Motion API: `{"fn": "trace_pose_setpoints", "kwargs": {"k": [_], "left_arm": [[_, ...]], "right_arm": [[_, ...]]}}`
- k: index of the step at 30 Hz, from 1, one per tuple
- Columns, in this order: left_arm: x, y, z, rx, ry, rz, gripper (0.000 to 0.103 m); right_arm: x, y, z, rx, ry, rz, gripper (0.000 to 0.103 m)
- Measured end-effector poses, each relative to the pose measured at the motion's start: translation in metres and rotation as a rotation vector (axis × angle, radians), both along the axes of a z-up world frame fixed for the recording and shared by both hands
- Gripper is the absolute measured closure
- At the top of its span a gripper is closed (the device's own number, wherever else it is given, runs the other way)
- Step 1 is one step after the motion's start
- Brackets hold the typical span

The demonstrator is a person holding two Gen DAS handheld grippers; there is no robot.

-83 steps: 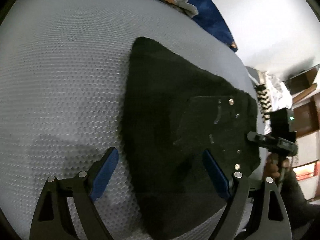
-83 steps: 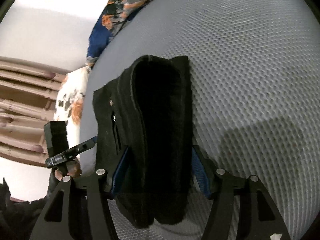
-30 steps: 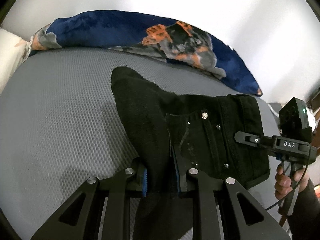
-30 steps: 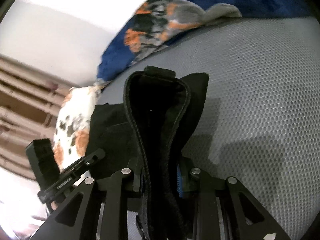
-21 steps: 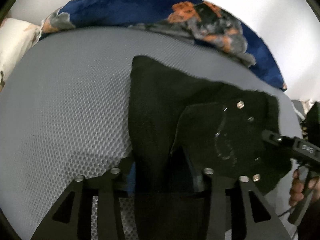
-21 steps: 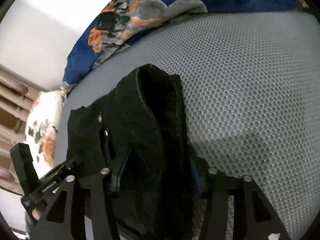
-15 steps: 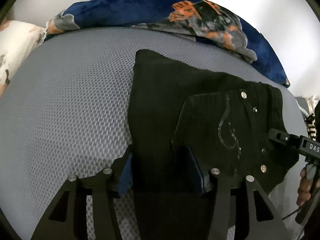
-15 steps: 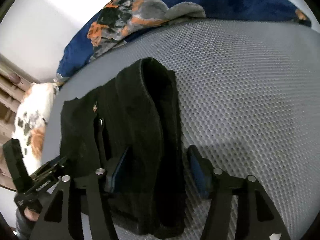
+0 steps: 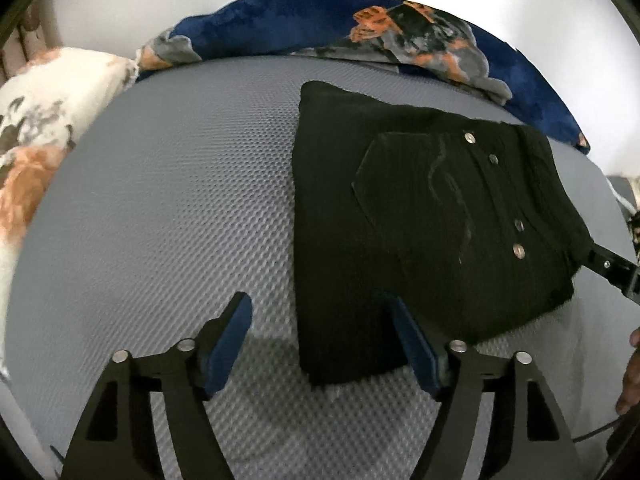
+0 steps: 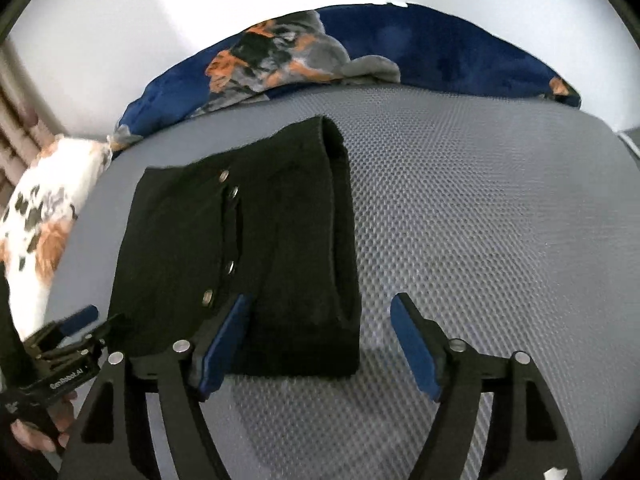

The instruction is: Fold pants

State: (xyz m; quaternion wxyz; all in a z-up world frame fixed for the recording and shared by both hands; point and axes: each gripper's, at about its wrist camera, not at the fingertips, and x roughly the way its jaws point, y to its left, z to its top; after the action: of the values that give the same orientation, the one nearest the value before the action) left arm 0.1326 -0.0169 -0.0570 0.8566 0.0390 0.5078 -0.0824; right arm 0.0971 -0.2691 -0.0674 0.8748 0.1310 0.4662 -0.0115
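The black pants [image 9: 420, 220] lie folded in a compact stack on the grey mesh mattress [image 9: 180, 220], pocket and metal rivets facing up. My left gripper [image 9: 318, 320] hovers at their near left corner, its jaws opening; the corner sits between the blue pads [image 9: 224, 344] without being pressed. In the right wrist view the pants [image 10: 240, 240] show their thick folded edge. My right gripper [image 10: 322, 312] is at the near right corner, jaws also opening, holding nothing. Each gripper appears at the edge of the other's view.
A blue, orange and grey blanket [image 9: 320, 24] is bunched along the far edge of the mattress [image 10: 480, 220]. A white floral pillow [image 10: 44, 208] lies at the left. A hand [image 10: 40, 432] grips the left tool's handle. Bare mattress lies on both sides of the pants.
Both grippers were shut on the pants' folded edge a second ago. Both have opened, released the cloth and drawn back. The pants now rest flat on the mattress.
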Motion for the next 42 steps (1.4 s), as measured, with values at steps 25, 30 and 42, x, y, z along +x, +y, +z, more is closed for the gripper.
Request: {"fn": "trace_pose_setpoints", "kwargs": {"k": [25,30,42], "left_arm": [[-0.093,0.012,0.027,0.038,-0.075,0.093,0.027],[-0.097,0.013,0.029,0.045,-0.085,0.089,0.027],[-0.100,0.010,0.029,0.064,-0.093,0.090,0.027]], "right_arm": [[-0.081,0.074,0.028,-0.174,-0.108,0.034,0.013],[-0.082,0.076,0.023,-0.166,-0.094,0.029,0.013],[-0.085,0.078,0.020,-0.183,-0.092,0.027,0.013]]}}
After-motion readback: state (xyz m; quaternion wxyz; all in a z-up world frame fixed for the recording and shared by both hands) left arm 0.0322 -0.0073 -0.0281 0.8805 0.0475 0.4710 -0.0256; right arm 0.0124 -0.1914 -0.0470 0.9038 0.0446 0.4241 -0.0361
